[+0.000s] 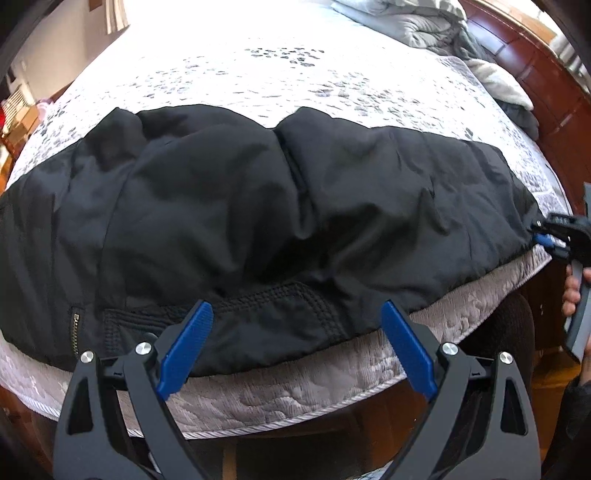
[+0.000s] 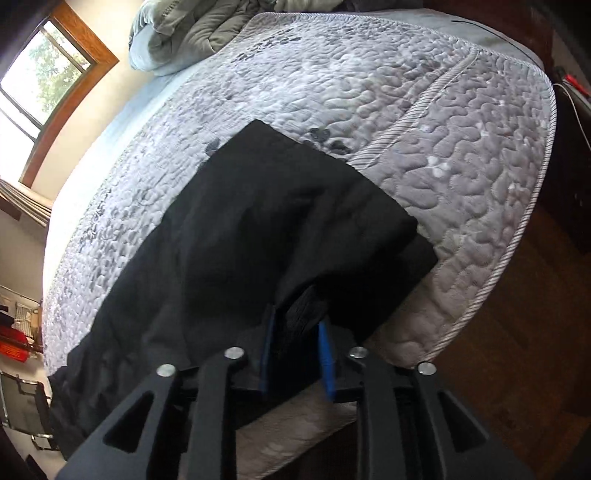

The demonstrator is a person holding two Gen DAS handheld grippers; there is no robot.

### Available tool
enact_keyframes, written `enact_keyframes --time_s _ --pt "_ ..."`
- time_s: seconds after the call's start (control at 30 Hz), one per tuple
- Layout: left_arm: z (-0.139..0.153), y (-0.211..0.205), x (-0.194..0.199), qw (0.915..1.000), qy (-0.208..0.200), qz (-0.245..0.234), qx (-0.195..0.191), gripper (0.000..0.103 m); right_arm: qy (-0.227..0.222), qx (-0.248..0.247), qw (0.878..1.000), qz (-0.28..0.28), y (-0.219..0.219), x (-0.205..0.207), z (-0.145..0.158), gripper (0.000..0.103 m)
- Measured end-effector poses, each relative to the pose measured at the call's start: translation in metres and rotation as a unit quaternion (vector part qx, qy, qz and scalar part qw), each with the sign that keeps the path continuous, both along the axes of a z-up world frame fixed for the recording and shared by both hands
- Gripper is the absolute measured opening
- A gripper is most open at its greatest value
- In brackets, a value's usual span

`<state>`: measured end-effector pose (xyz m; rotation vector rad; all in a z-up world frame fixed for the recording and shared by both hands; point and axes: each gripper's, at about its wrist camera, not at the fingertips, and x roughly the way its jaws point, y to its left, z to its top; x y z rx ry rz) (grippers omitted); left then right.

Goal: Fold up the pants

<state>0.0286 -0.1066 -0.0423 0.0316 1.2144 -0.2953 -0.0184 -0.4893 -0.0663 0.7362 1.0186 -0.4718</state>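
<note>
Black pants (image 1: pixel 258 206) lie spread sideways along the near edge of the bed; they also show in the right wrist view (image 2: pixel 258 229). My left gripper (image 1: pixel 295 321) is open, its blue pads either side of the stitched waistband (image 1: pixel 273 299), just off the mattress edge, holding nothing. My right gripper (image 2: pixel 297 332) is shut on a bunched edge of the pants at their right end, at the bed's edge. It also shows in the left wrist view (image 1: pixel 546 240), clamped on the fabric's corner.
The quilted grey mattress (image 2: pixel 424 122) stretches beyond the pants. A crumpled grey duvet (image 1: pixel 424 26) lies at the far end. A dark wooden bed frame (image 1: pixel 546 74) stands at the right, with wood floor (image 2: pixel 517 314) below and a window (image 2: pixel 44 66) at the left.
</note>
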Motion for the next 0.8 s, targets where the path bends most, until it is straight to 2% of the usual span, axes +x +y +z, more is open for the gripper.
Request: enact_keyframes --time_s 0.1,0.2,0.33,0.47,0.6,0.67,0.73,0.8 --pt "-0.001 -0.001 0.004 0.9998 -0.001 0.019 0.001 0.092 0.012 -0.012 1.0 0.007 -0.002 -0.006 0.002 0.031" --pt "0.002 -0.008 0.007 0.9993 -0.01 0.035 -0.001 0.092 0.034 -0.031 0.999 0.027 0.003 -0.012 0.004 0.041" --pt "0.009 -0.026 0.008 0.9986 -0.029 0.045 0.0 0.092 0.034 -0.023 0.996 0.077 0.031 -0.013 0.005 0.044" --pt "0.011 -0.047 0.008 0.9988 -0.03 0.038 0.002 0.092 0.032 -0.012 0.991 0.128 0.064 -0.006 0.003 0.044" --pt "0.009 -0.056 0.006 0.9986 -0.03 0.042 0.005 0.092 0.035 -0.01 0.99 0.134 0.072 -0.003 0.0 0.045" --pt "0.006 -0.057 0.006 0.9987 -0.026 0.045 0.005 0.092 0.027 -0.005 0.99 0.138 0.07 -0.002 0.0 0.033" --pt "0.003 -0.058 0.006 0.9988 -0.017 0.046 0.006 0.092 0.021 -0.005 0.99 0.138 0.064 -0.002 0.0 0.015" --pt "0.0 -0.056 0.008 0.9985 -0.011 0.054 0.005 0.092 -0.003 0.011 0.99 0.142 0.055 -0.004 0.005 0.013"
